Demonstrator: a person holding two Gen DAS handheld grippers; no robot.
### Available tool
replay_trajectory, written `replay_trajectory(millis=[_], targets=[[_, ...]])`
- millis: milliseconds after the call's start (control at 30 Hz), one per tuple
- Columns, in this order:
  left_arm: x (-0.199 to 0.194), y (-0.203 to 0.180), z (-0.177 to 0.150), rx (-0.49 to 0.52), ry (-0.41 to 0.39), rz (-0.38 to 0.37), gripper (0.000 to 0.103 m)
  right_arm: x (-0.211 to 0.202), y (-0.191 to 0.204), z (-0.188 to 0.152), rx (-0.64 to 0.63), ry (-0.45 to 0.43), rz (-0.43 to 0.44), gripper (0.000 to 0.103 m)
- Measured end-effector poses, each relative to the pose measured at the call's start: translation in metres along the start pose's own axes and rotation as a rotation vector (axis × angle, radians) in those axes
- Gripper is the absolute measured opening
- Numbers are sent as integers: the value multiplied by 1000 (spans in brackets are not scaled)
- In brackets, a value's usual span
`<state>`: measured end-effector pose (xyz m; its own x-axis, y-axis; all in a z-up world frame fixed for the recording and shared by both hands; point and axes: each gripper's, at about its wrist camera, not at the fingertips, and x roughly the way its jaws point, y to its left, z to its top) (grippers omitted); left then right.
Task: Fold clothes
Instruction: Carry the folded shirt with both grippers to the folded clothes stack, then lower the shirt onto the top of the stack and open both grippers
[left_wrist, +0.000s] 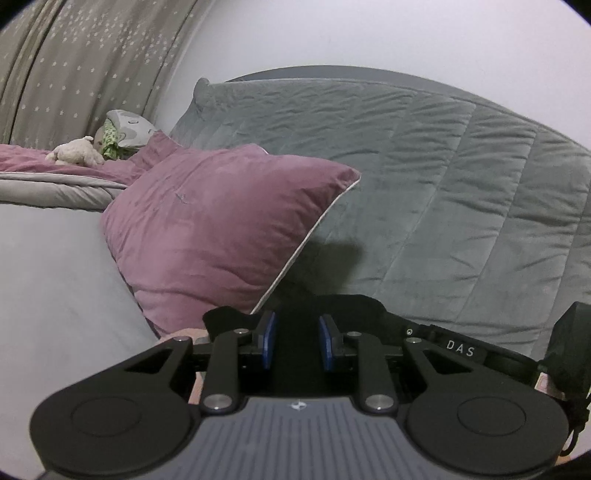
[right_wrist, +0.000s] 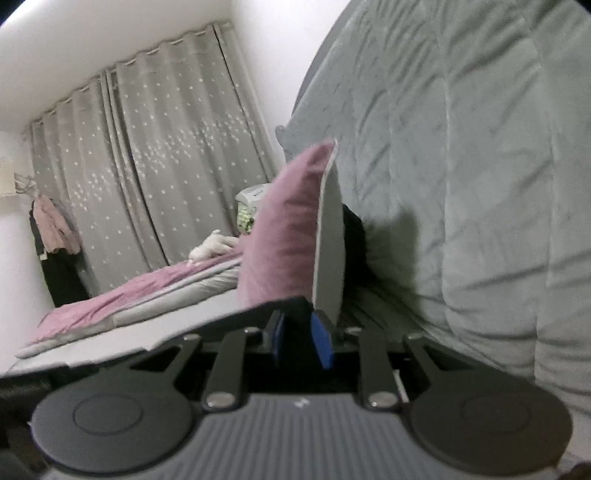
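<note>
A black garment (left_wrist: 365, 310) with white lettering lies bunched under and just ahead of my left gripper (left_wrist: 297, 341), at the foot of the purple pillow. The left gripper's blue pads (left_wrist: 269, 339) stand apart with only dark cloth showing between them; it is open. In the right wrist view my right gripper (right_wrist: 301, 338) has its blue pads (right_wrist: 320, 341) a short way apart over dark fabric (right_wrist: 291, 308); whether cloth is pinched there is unclear. More black cloth (right_wrist: 352, 240) shows behind the pillow.
A purple pillow (left_wrist: 221, 229) leans against a grey quilted headboard cover (left_wrist: 424, 166). A grey bed sheet (left_wrist: 48, 280) lies at the left. A purple duvet (right_wrist: 122, 295), a white plush toy (left_wrist: 77, 153) and star-patterned curtains (right_wrist: 166, 166) are beyond.
</note>
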<state>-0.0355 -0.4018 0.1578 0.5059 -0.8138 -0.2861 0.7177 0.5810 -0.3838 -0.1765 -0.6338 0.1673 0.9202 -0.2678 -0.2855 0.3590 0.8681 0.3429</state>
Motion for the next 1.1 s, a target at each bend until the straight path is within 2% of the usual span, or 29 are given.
replay_trajectory(millis=[200,300,500,600,867,1100], targets=[[2,-2,2,11,4,2,23,8,-10,-16,46,-15,-4,19],[-2,-3,9,-3,10,-1,24,4,-8,-8,51,-26,-8,26],[-19,-6,24,-49,20,14,44,-21,-1,10,43,-40,-13,30],[-27,-12,30,-35,44,29,52,-35,6,17,27,-22,-30,38],[-48,-31,31,-3,144,65,67,-67,28,24,4,54,-64,44],[-49,-44,14,48,232,80,67,-84,44,22,-7,123,-78,46]])
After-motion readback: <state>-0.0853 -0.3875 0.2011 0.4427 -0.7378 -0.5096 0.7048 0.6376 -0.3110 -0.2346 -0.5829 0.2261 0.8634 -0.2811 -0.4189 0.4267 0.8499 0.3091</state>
